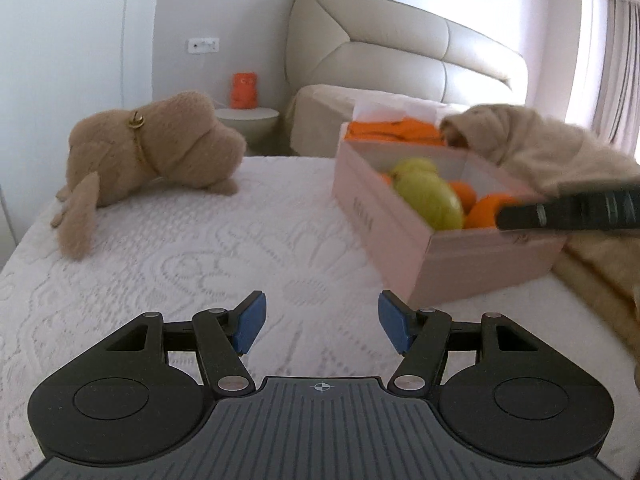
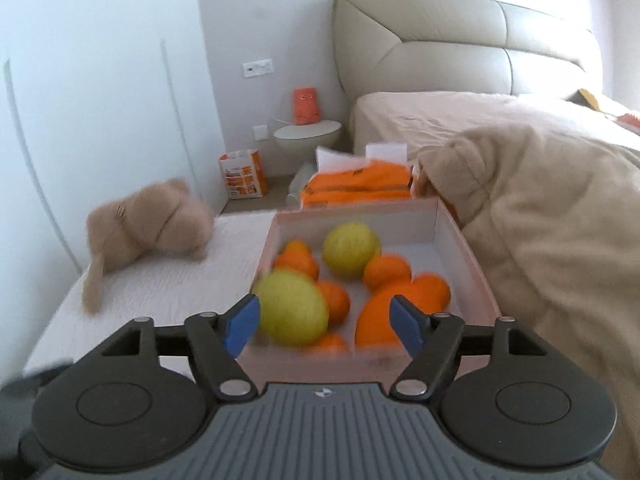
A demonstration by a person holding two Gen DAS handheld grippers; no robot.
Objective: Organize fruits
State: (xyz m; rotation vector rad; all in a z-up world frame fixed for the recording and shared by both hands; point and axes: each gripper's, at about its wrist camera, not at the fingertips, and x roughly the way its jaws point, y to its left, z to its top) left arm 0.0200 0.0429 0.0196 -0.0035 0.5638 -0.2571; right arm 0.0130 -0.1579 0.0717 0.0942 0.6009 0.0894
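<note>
Far left of both views: plush dog (image 1: 152,148) lies on the white mattress (image 1: 200,256), well apart from the work area, no factor.

Bottom centre, left wrist view: left gripper (image 1: 320,322) has jaws apart, nothing between them, only bare mattress ahead. Pink box (image 1: 400,252) sits to its upper right.

Centre, right wrist view: box holds the fruit. Two green-yellow fruits (image 2: 294,308) plus several oranges (image 2: 386,270) piled loosely, touching each other. Orange packets (image 2: 356,186) sit behind the box's far wall.

Bottom centre, same view: right gripper (image 2: 324,322) has jaws apart, clamped on nothing. It hangs over the near edge of the box, the near green fruit and an orange showing between the pads. No contact that I can confirm; frame is motion-blurred.

Right side: beige blanket (image 2: 560,240) butts against the box's right wall.

Risks, my read:
- Fruit is round and packed loosely. Closing off-centre likely squirts one out or nudges its neighbours.
- Mattress is soft. Pressing down on the box edge could tip it and roll the fruit.
- Blanket could snag the right jaw on the way out.
- Both grippers converging on the box could collide.
</note>
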